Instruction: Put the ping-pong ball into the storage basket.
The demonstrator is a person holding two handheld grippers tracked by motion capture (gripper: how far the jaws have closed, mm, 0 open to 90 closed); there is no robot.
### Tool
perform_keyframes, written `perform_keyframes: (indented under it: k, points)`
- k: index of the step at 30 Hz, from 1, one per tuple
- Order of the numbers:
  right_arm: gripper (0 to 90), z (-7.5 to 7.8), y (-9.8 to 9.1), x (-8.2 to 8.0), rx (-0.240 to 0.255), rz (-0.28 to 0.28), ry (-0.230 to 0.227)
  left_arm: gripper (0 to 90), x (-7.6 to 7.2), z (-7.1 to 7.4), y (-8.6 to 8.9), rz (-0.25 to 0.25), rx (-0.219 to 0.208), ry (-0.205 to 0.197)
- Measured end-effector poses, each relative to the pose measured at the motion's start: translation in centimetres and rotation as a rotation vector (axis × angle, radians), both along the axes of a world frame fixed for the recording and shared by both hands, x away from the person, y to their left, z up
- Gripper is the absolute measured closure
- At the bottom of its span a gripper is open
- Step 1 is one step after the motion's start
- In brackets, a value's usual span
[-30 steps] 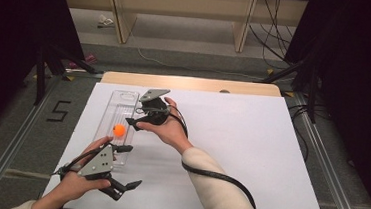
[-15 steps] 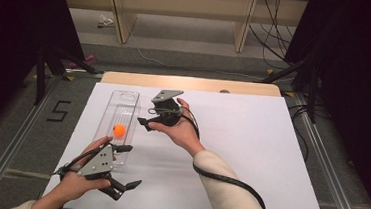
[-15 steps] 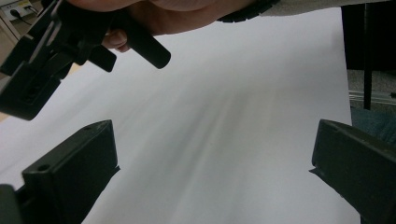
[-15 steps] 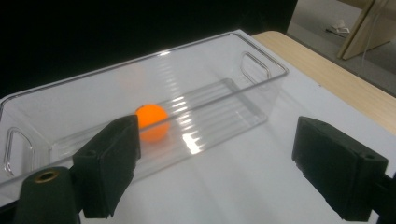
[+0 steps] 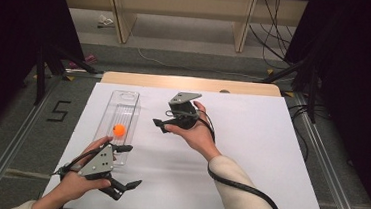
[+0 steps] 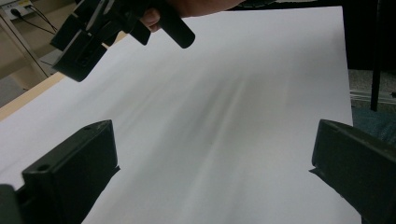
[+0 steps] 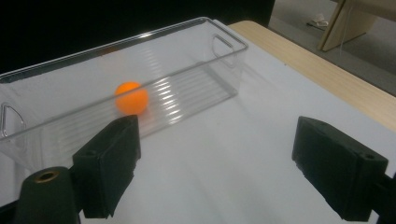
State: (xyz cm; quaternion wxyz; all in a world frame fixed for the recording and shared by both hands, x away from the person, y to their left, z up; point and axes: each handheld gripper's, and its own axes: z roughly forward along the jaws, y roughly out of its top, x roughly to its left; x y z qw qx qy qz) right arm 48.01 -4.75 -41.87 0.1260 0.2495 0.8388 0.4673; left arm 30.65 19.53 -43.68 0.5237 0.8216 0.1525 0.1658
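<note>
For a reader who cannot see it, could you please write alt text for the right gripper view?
An orange ball lies inside a clear plastic bin that sits on a white table. The two black jaws of the right hand-held gripper rise wide apart in the foreground, holding nothing, and point toward the bin.

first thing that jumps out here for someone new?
The orange ball stands out, lying inside the clear plastic bin at the left of the white table. Next come the two hand-held tools, both open and empty: the right tool is raised beside the bin, the left tool is low by the table's near edge.
</note>
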Motion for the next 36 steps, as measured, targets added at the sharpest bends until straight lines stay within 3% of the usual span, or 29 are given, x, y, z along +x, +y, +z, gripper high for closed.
perform_keyframes:
  k: [18,36]
  points:
    - [16.4,-0.1,-4.7,-1.1,0.011,-0.067,0.003,0.0,0.1,0.0,0.1,0.004,0.0,0.001]
    - [16.4,0.0,-10.9,-3.4,0.024,-0.161,0.013,0.0,0.1,-0.1,0.2,0.012,0.002,0.006]
